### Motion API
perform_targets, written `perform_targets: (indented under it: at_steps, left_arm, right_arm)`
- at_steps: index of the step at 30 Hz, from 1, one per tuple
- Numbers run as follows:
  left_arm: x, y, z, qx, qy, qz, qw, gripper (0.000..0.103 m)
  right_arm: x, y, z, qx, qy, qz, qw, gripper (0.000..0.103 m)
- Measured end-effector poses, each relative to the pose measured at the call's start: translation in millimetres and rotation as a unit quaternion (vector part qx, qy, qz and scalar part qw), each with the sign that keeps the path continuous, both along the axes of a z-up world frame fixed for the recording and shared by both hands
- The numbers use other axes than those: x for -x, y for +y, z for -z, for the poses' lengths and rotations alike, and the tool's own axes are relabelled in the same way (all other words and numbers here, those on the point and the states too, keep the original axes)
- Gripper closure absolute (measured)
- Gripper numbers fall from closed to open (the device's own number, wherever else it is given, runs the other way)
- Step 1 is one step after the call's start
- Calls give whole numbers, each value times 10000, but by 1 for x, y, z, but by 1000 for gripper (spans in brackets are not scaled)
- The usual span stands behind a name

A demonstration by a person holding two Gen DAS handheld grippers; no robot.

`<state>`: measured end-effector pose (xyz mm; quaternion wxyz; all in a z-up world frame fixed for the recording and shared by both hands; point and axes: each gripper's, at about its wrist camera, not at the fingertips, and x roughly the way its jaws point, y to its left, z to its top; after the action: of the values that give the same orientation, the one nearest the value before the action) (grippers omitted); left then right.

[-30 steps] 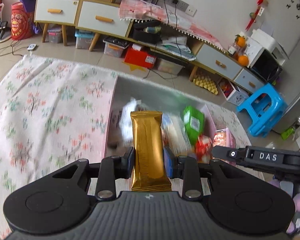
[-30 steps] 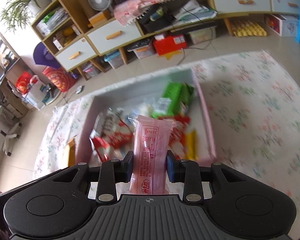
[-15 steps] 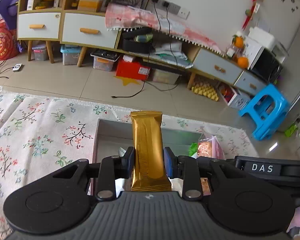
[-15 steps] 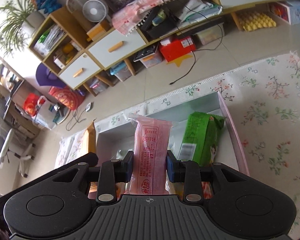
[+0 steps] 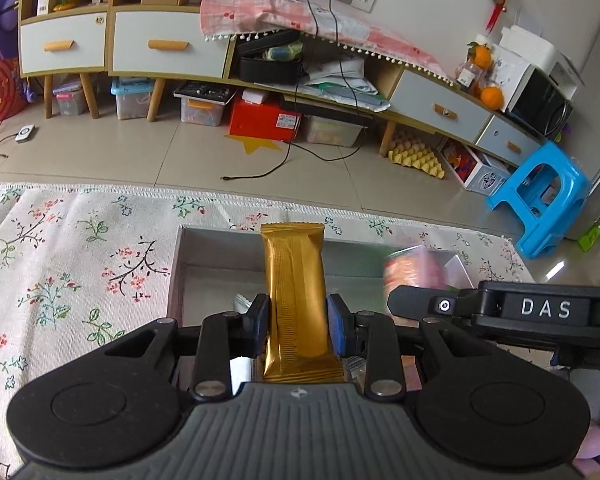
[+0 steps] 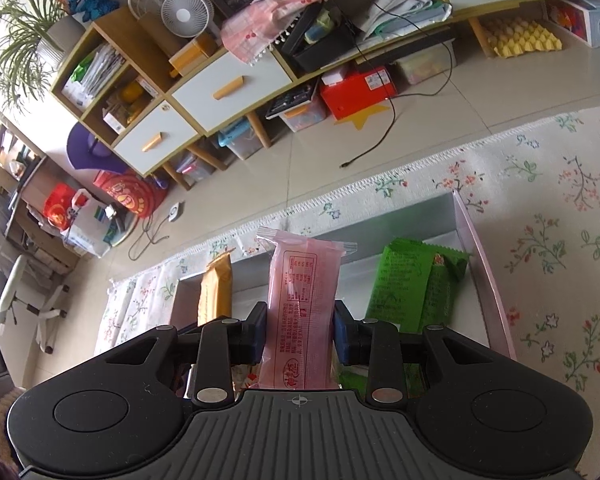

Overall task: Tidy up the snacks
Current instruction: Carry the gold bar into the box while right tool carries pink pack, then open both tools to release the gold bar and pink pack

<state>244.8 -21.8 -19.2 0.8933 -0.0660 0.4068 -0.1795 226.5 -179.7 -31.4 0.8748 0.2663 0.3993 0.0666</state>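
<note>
Our left gripper (image 5: 296, 322) clamps a gold bar (image 5: 294, 300); our right gripper (image 6: 300, 330), jaws just easing, seemingly still pinches a pink packet (image 6: 302, 308) above the box (image 6: 480, 264).

pink packet (image 5: 414, 266) blurred, box (image 5: 220, 250) floor mostly hidden behind claws

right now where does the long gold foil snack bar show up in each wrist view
Left wrist view: the long gold foil snack bar stands upright at centre, clamped between the left gripper fingers, over the grey box.
Right wrist view: it shows left of centre, beside the pink wrapped snack in the right gripper.
Shared landmark: the red box under the long cabinet.
</note>
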Motion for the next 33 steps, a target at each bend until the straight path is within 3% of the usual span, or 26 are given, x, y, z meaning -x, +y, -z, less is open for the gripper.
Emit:
perform_targets:
  at_steps: [2,4,6,11,20,25,33]
  left_arm:
    - [2,0,-1,-26,-40,-4,10000,66]
    - [1,-1,0,-16,-33,-42,10000,55]
    - [3,0,-2,-3,-49,-80,10000,51]
    - [11,0,-8,-45,-93,-50,9999,43]
    - [39,4,-22,-196,-125,-37,9997,27]
    - [59,8,-32,-183,-182,-47,9997,12]
    - [91,10,-42,-296,-180,14,9994,3]
  right_arm:
    - [0,0,-2,-36,-44,11,10000,67]
    - [0,-1,-4,-127,-49,51,9999,59]
    - [2,-3,-7,-139,-79,107,9998,48]
    - [9,-5,-13,-4,-68,125,9999,48]
    - [37,-11,-31,124,-105,181,9997,35]
    - [58,-8,-45,225,-203,109,9995,25]
    - [92,1,-58,477,-193,-28,9987,18]
